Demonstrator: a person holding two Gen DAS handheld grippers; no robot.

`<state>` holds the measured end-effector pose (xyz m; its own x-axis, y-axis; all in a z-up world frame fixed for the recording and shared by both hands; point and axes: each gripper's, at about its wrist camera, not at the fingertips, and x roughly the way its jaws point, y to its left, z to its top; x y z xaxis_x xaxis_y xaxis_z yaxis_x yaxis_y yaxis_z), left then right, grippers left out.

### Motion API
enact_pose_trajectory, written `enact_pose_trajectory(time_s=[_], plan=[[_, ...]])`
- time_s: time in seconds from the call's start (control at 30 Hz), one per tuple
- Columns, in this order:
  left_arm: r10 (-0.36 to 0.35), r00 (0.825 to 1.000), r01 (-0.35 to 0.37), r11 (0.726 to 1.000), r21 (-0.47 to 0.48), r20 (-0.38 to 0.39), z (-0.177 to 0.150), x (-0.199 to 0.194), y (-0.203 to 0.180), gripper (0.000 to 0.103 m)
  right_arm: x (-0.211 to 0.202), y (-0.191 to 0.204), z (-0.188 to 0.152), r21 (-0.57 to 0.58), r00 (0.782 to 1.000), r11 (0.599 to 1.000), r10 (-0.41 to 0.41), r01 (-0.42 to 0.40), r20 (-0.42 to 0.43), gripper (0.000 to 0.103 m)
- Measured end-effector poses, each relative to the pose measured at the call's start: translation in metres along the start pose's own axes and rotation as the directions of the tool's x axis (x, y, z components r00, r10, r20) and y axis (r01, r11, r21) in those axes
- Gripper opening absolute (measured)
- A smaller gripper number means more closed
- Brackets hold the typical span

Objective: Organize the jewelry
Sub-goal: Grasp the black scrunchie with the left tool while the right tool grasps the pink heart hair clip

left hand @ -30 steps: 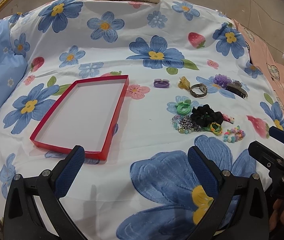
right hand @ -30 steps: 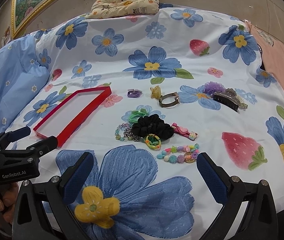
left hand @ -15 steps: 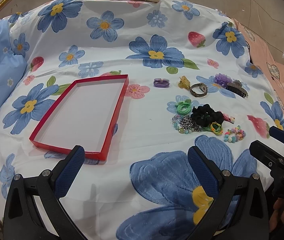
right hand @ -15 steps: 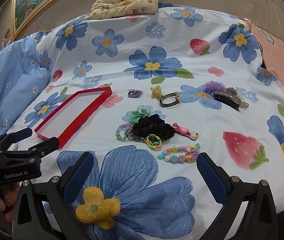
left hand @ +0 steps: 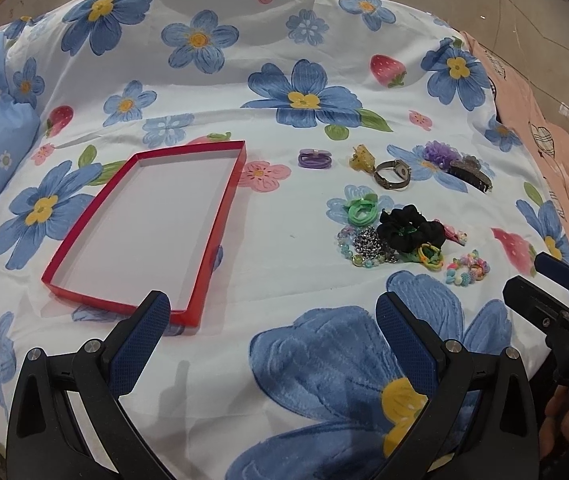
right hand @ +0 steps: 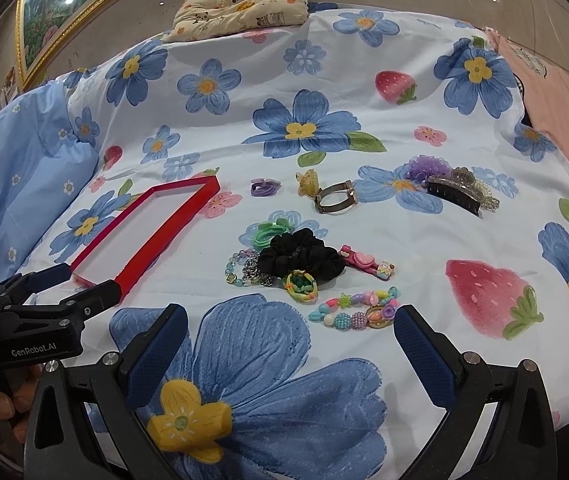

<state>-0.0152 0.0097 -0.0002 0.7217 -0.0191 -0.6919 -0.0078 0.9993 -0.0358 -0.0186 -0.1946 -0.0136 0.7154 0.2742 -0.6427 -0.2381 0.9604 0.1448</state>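
1. Flowery bed sheet [left hand: 284, 216] fills the left wrist view: left tongs [left hand: 272, 320] spread wide, holding nothing, at the near edge by an empty red tray [left hand: 220, 216].
2. Right wrist view: right tongs [right hand: 290, 330] also gaping, bead bracelet [right hand: 354, 308] just ahead, black scrunchie [right hand: 300, 256] mid-bed.

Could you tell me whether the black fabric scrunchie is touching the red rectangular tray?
Apart. The left wrist view shows bare floral bedsheet between the black fabric scrunchie and the red rectangular tray.

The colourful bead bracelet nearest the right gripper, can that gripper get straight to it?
Probably yes: the right gripper is open, the bead bracelet lies just ahead of its fingertips, and only bare bedsheet lies between.
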Motion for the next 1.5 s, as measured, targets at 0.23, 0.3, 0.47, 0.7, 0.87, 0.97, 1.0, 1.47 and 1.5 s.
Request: enact_pose_trajectory(time_s=[0.23, 0.3, 0.47, 0.7, 0.87, 0.97, 1.0, 1.47, 1.5], plan=[[-0.056, 0.998, 0.056, 0.998, 0.009, -0.016, 0.016, 0.011, -0.005, 0.103, 0.003, -0.017, 0.011, 0.039, 1.000, 0.999, 0.018, -0.018, 0.003, 0.102], [-0.068, 0.998, 0.069, 0.997, 0.018, -0.018, 0.022, 0.016, -0.007, 0.103, 0.006, -0.025, 0.014, 0.063, 1.000, 0.998, 0.024, -0.024, 0.003, 0.102], [-0.115, 0.993, 0.117, 0.992, 0.042, -0.037, 0.036, 0.030, -0.017, 0.097, 0.015, -0.046, 0.023, 0.099, 1.000, 0.995, 0.021, -0.019, -0.017, 0.093], [-0.208, 0.973, 0.215, 0.974, 0.068, -0.104, 0.054, 0.061, -0.034, 0.084, 0.045, -0.070, 0.034, 0.088, 0.992, 0.995, 0.046, -0.036, -0.117, 0.072], [-0.270, 0.947, 0.288, 0.954, 0.087, -0.174, 0.065, 0.088, -0.050, 0.076, 0.067, -0.076, 0.039, 0.029, 0.981, 0.999, 0.051, -0.046, -0.185, 0.068], [-0.284, 0.937, 0.310, 0.944, 0.110, -0.205, 0.069, 0.101, -0.060, 0.070, 0.077, -0.079, 0.043, -0.001, 0.976, 0.999, 0.044, -0.045, -0.212, 0.067], [-0.290, 0.933, 0.319, 0.941, 0.115, -0.214, 0.070, 0.105, -0.064, 0.069, 0.080, -0.080, 0.045, -0.007, 0.974, 0.999, 0.044, -0.047, -0.220, 0.067], [-0.320, 0.885, 0.388, 0.909, 0.155, -0.339, 0.069, 0.149, -0.087, 0.045, 0.128, -0.077, 0.045, -0.119, 0.942, 0.990, 0.027, -0.071, -0.333, 0.052], [-0.326, 0.880, 0.396, 0.905, 0.155, -0.347, 0.068, 0.150, -0.089, 0.039, 0.130, -0.077, 0.045, -0.121, 0.941, 0.990, 0.025, -0.070, -0.336, 0.050]])
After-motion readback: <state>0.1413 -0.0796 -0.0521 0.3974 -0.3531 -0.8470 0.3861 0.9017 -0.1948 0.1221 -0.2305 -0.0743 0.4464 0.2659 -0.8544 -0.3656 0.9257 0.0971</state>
